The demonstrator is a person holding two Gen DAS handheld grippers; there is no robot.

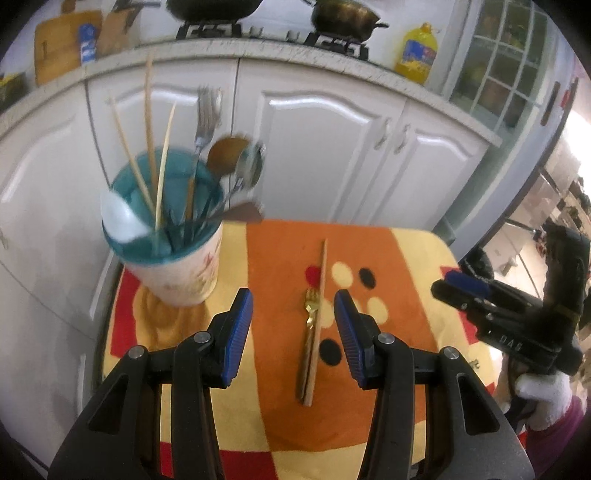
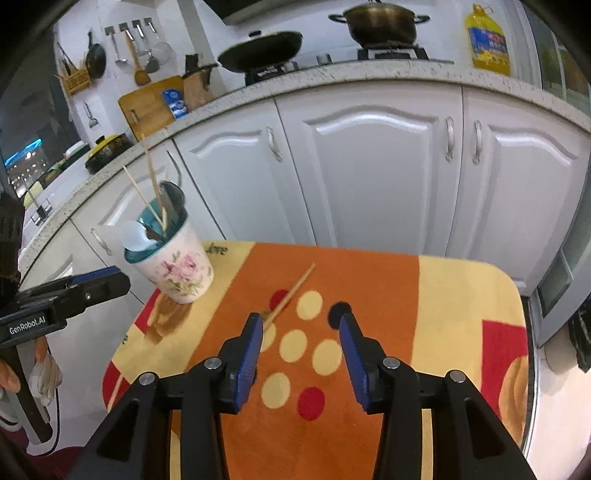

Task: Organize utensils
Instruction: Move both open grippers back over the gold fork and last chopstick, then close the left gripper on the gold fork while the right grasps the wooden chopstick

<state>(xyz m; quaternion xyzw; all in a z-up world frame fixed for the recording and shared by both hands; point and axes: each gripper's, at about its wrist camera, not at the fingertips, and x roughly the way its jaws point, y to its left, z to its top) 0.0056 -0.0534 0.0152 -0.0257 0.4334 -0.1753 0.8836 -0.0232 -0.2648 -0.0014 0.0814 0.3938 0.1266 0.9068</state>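
Note:
A floral cup [image 1: 177, 269] with a teal inside stands at the mat's far left and holds chopsticks, forks and spoons; it also shows in the right wrist view [image 2: 177, 269]. A gold fork [image 1: 308, 332] and a wooden chopstick [image 1: 318, 314] lie side by side on the orange mat [image 1: 280, 406]. My left gripper [image 1: 293, 306] is open and empty above the mat, with the fork and chopstick between its fingers' line of sight. My right gripper [image 2: 301, 328] is open and empty; the chopstick [image 2: 291, 295] lies just past its left finger.
White cabinet doors [image 2: 369, 166] stand behind the small table. The counter above holds a wok [image 2: 262, 48], a pot [image 2: 380, 22] and a yellow oil bottle [image 2: 487, 40]. The right gripper shows at the left view's right edge [image 1: 498, 310].

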